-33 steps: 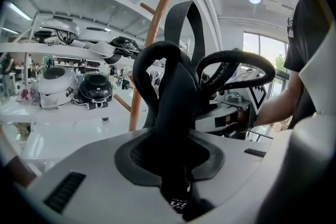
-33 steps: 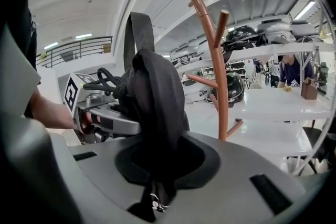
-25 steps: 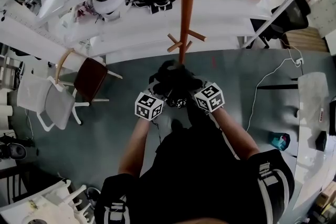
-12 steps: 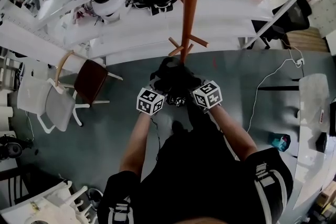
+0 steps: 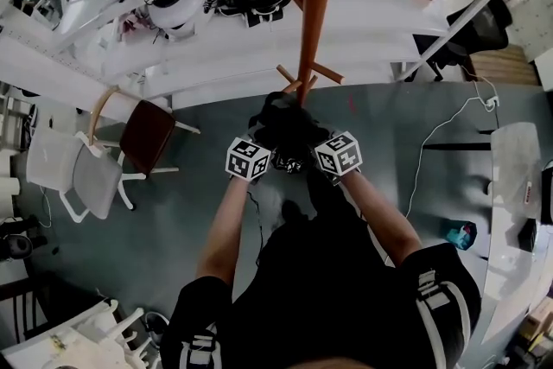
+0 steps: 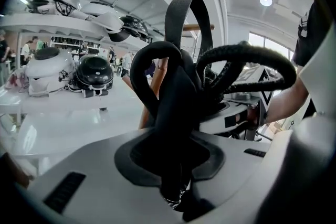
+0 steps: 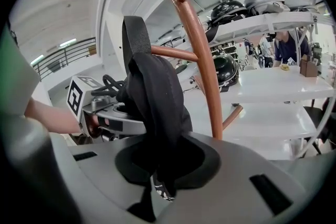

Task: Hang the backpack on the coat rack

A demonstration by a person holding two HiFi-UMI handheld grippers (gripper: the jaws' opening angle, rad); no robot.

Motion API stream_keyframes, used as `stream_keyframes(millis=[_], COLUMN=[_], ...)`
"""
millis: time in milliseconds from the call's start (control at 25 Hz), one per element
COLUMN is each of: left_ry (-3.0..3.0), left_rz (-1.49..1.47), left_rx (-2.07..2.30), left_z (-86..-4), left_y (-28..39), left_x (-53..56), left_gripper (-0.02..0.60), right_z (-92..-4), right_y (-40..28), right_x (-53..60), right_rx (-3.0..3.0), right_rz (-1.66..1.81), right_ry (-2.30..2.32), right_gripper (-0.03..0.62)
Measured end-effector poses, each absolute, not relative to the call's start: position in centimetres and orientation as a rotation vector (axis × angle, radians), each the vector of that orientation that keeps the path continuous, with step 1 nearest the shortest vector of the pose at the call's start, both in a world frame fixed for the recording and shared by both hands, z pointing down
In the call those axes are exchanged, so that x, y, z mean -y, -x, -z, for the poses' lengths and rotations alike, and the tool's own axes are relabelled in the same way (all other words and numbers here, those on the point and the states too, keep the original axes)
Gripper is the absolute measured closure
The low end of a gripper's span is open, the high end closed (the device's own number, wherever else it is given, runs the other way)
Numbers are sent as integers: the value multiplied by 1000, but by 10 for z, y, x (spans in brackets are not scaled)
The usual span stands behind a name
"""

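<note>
Looking down from my head camera, I see the long white counter (image 5: 259, 43) behind the tall brown wooden coat rack (image 5: 315, 13). The rack's pole stands right in front of me. It has short pegs low down and a longer peg higher up.

The soft black backpack (image 5: 287, 125) is bunched up beside the low pegs. I cannot tell if it sits on one. My left claw (image 5: 264, 144) and my right claw (image 5: 314, 141) are on either side of it.

The head view does not show how my jaws are set. The left gripper view does: my left claw is squeezed shut on a thick black fold of the backpack, and rounded strap loops curl up above it. The right gripper view shows my right claw pinched on another black fold. A flat strap stands up just beside the pole.

Only the left gripper view shows the shiny black helmet (image 6: 94, 72) on the counter from the side.
</note>
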State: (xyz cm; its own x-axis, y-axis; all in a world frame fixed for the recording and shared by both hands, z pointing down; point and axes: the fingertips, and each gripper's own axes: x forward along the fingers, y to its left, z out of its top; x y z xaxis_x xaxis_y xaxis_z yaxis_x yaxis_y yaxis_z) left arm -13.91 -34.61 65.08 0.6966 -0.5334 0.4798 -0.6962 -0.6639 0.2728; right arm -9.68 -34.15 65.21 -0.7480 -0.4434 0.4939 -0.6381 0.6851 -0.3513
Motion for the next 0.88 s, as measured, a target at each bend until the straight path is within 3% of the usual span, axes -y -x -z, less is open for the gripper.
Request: stream_keyframes(millis=[880], left_ry=[-2388], left_rz=[-551], left_rx=[886], left_z=[-699], left_y=[129], left_x=[402], left_gripper=[480], right_z=[-698], right_y=[89], right_x=[383], right_rx=[2413], right_rz=[-795], right_ry=[-928], right_gripper=[522])
